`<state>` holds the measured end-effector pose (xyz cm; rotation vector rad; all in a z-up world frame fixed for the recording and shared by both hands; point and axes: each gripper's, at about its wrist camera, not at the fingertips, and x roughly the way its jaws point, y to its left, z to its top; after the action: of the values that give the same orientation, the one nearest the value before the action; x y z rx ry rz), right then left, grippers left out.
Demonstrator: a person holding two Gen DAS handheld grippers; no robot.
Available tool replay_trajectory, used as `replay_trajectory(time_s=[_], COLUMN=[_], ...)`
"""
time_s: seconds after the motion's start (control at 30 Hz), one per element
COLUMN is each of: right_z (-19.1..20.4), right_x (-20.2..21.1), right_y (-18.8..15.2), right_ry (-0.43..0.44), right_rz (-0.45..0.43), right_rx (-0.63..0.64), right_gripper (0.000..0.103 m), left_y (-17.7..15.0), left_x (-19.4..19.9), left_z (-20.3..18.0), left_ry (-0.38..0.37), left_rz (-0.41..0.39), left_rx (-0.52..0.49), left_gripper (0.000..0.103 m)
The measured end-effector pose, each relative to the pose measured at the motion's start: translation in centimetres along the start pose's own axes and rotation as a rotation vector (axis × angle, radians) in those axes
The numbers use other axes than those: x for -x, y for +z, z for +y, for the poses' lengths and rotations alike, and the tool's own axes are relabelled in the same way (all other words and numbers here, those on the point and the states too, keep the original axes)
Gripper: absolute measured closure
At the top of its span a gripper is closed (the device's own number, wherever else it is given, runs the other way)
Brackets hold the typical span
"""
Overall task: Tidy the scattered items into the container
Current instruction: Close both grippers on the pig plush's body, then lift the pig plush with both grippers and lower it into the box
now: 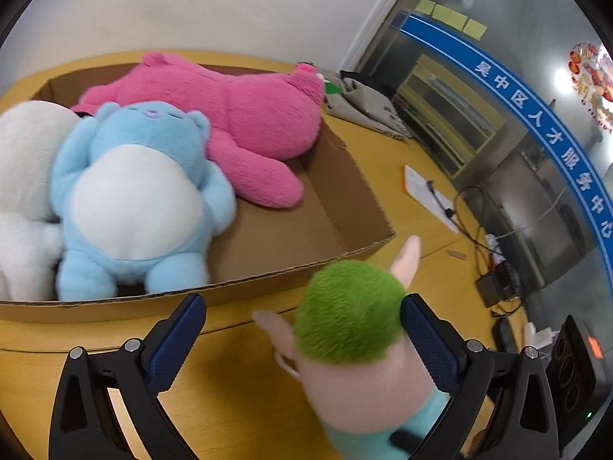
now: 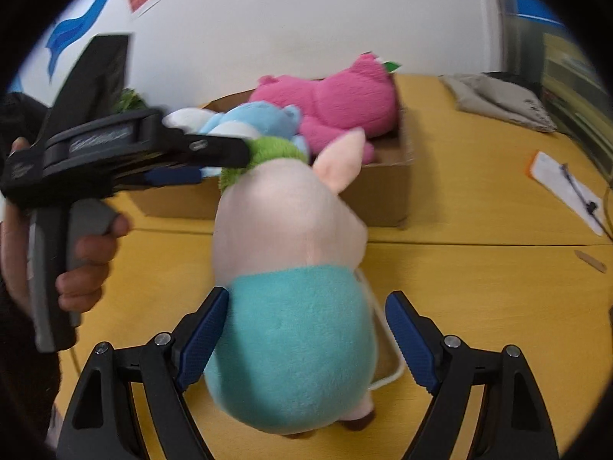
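Pig plush stands on the table, just before the cardboard box.
Our left gripper [image 1: 302, 326] and right gripper [image 2: 306, 329] both have jaws spread around the green-haired pig plush [image 2: 291, 268], neither pinching it; the cardboard box [image 1: 345, 207] holds three plush toys.

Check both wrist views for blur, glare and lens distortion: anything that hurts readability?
Left wrist view: fisheye bends the cardboard box rim and vignettes the corners; the blue plush is slightly motion-smeared; glare spots sit on the glass wall at right. Right wrist view: softer overall, the pig plush and left gripper are blurred, with dark corners.
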<state>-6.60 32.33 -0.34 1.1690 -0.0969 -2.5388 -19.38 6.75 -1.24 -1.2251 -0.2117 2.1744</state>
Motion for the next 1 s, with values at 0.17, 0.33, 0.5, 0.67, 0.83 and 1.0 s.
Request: replay_trajectory(time_s=[0.17,0.33,0.5,0.67,0.83,1.0], right_z=[1.0,2.4,1.3,1.8,2.4,3.3], right_x=[0.9,-0.6,0.3,1.5,2.3,1.8], right_y=[-0.2,-1.7,-1.7,-1.5,1.8,8.0], right_ry=[0.003,-0.072,-0.021,0.005,0.030,0.011], right_rz=[0.007,0.033,-0.008,-0.071,-0.154,-0.258], right_rx=[0.062,0.206,0.145,0.145,0.148,0.185], right_gripper=[0.019,0.024,0.041,0.042,0.042,0.042], left_y=[-0.1,-0.3,-0.1,1.3,5.7,11.5], left_x=[-1.4,-2.7,-2.3,0.8,4.1,6.0], left_z=[-0.8,-2.0,-2.8,-4.5,-5.8,-5.8], left_ry=[-0.059,-0.126,-0.134,-0.120,-0.087,-0.028], left_rz=[0.037,0.089,0.084,0.025,-0.052,-0.158], left_rx=[-0.011,-0.036,-0.057,-0.114,-0.229,-0.288], left_gripper=[0.015,0.038,0.044,0.047,0.048,0.048])
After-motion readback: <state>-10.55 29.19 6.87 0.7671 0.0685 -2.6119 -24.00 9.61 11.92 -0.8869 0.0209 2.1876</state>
